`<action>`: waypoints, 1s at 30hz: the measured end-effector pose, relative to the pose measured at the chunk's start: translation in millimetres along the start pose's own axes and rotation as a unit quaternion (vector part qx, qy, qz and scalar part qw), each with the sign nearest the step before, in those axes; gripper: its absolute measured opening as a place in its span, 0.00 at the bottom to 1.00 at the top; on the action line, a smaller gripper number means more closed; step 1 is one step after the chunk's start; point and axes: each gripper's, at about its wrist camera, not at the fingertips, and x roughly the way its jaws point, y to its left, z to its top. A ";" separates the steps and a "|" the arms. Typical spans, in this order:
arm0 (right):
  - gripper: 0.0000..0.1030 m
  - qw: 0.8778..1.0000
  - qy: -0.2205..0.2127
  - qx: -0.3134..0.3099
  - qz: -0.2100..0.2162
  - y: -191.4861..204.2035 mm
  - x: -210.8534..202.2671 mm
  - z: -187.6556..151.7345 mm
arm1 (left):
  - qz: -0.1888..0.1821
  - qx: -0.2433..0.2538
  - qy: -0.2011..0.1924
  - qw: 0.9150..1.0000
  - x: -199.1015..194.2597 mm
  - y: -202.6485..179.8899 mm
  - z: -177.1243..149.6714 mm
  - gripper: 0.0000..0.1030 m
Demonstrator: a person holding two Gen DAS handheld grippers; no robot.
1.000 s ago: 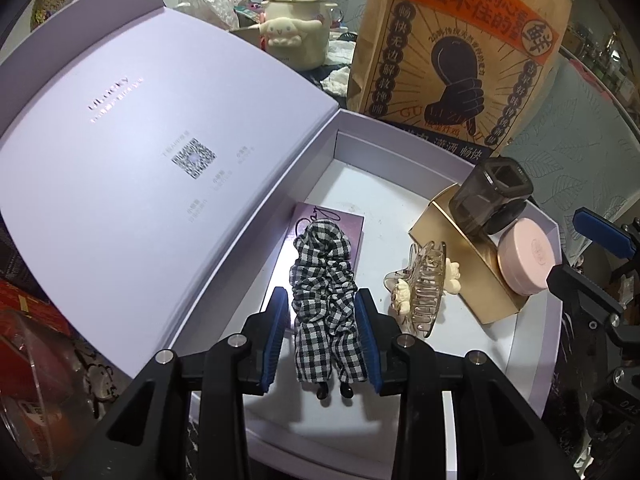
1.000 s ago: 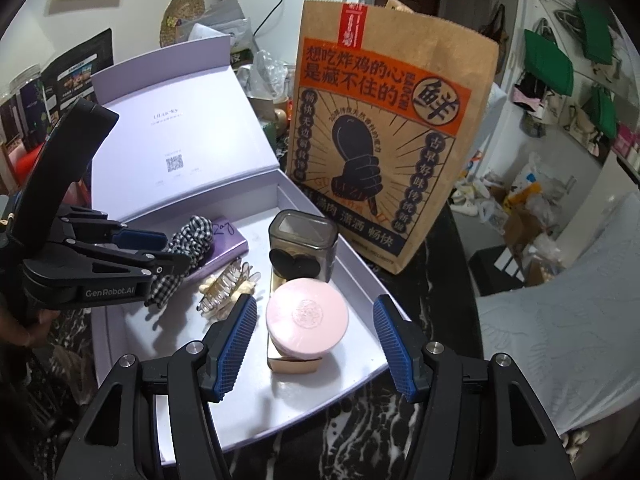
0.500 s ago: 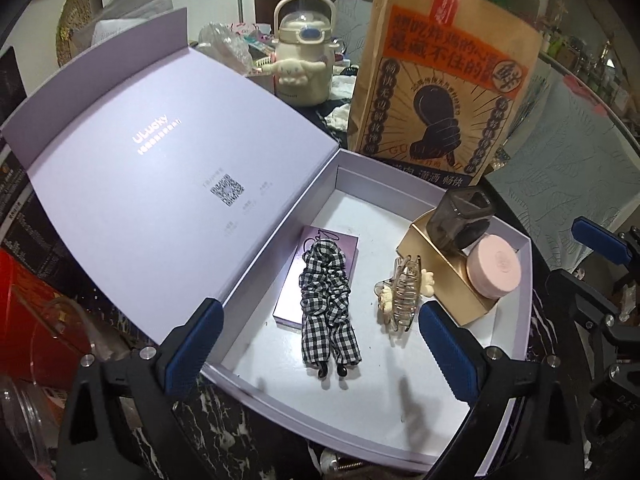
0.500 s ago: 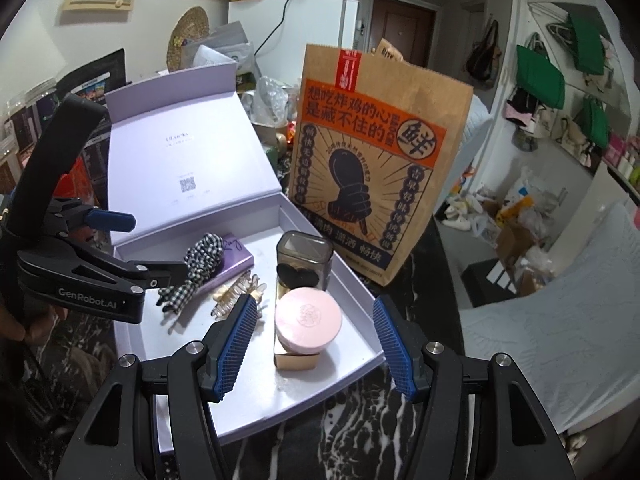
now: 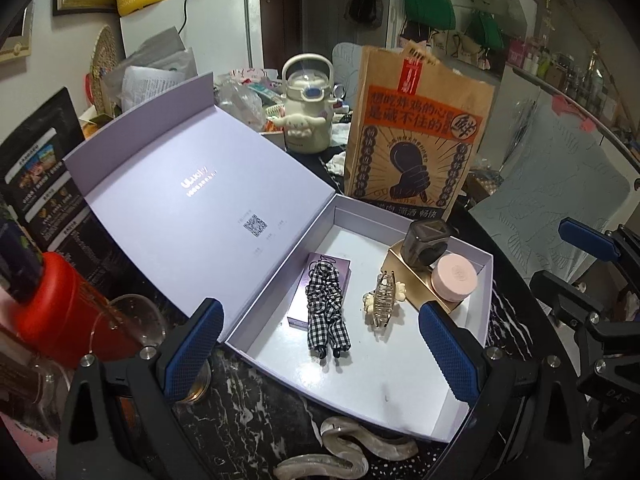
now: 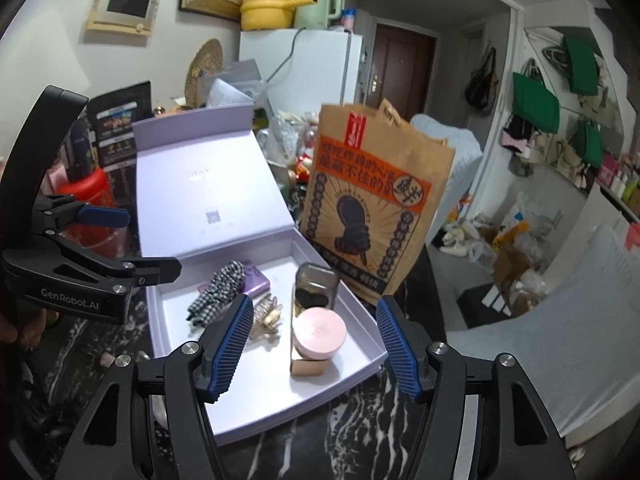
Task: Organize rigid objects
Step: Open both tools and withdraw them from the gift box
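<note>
Matt lilac cardboard box [image 5: 486, 280], gingham cloth scrunchie [image 5: 326, 308]

The brown paper bag [image 5: 416, 132] behind the box's far edge carries an orange band reading "想吃炸鸡的心 是藏不住的" with a round "鲜" seal, and "潇洒 畅快" along its black bottom strip. Inside the open lilac lid [image 5: 200, 200] is a small white logo, too blurred to spell, above a QR code. The left gripper [image 6: 124, 244] body is printed "GenRobot.AI".

Pink compact [image 6: 319, 334] on gold box [image 6: 306, 366], in lilac box [image 6: 280, 408].
</note>
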 end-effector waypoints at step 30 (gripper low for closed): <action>0.79 0.998 -0.066 0.004 0.016 36.6 -106.8 -34.9 | 0.010 0.057 -0.086 0.995 -127.0 -25.1 -58.4 0.97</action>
